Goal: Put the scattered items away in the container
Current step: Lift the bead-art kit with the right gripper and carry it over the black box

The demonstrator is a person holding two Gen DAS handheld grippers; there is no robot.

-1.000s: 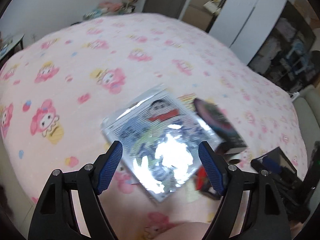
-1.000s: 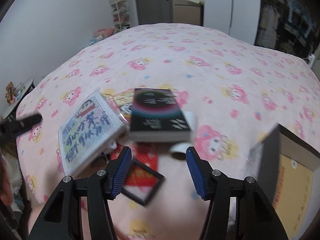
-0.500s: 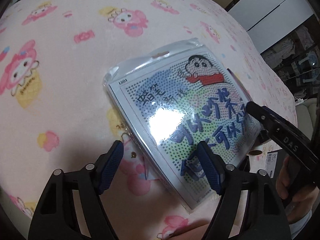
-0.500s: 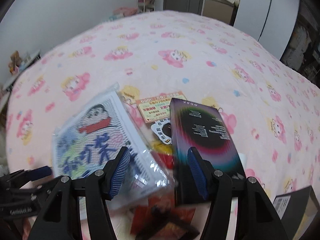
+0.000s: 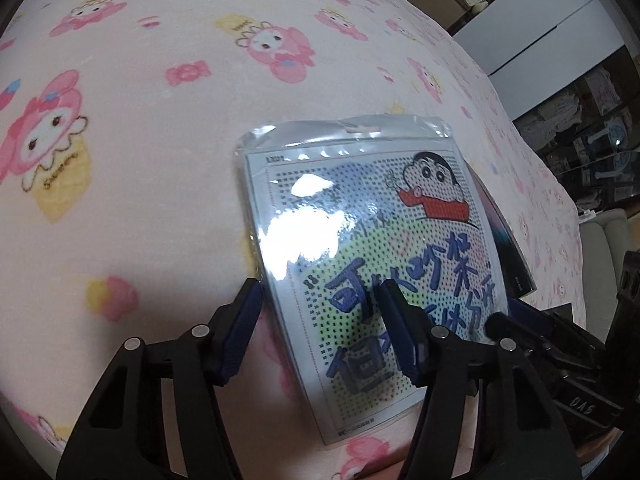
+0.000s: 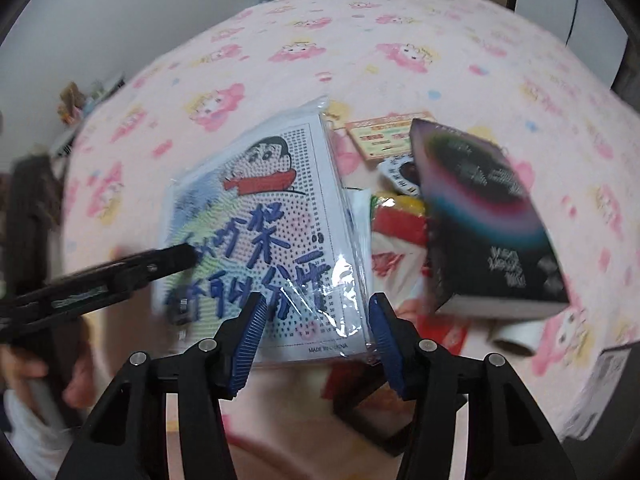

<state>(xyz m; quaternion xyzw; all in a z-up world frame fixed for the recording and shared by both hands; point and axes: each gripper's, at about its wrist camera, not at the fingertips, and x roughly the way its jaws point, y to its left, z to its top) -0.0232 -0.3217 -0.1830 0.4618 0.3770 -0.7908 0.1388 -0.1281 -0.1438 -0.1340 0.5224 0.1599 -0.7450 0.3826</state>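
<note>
A cartoon bead-kit pack [image 5: 360,240] in clear plastic lies tilted on the pink bedspread [image 5: 140,160]. My left gripper [image 5: 320,320] straddles the pack's near left edge. Its jaws are closing, one finger beside the edge and the other over the printed face, with no firm press visible. My right gripper [image 6: 318,324] brackets the near right corner of the same pack [image 6: 264,216], its jaws also closing and its pads not visibly pressing. A black book [image 6: 492,216] rests askew to the right. The left gripper [image 6: 120,276] shows blurred at the pack's left side.
Under and beside the book lie red packets [image 6: 400,224], an orange card [image 6: 384,136], a white paper roll [image 6: 516,336] and a black frame [image 6: 360,400]. A blurred box corner [image 6: 608,380] sits at the bottom right. White cabinets [image 5: 540,32] stand beyond the bed.
Both grippers have dropped closer to the cartoon pack. The right gripper has shifted left from the black book to the pack's corner. The left jaws have narrowed around the pack's edge.
</note>
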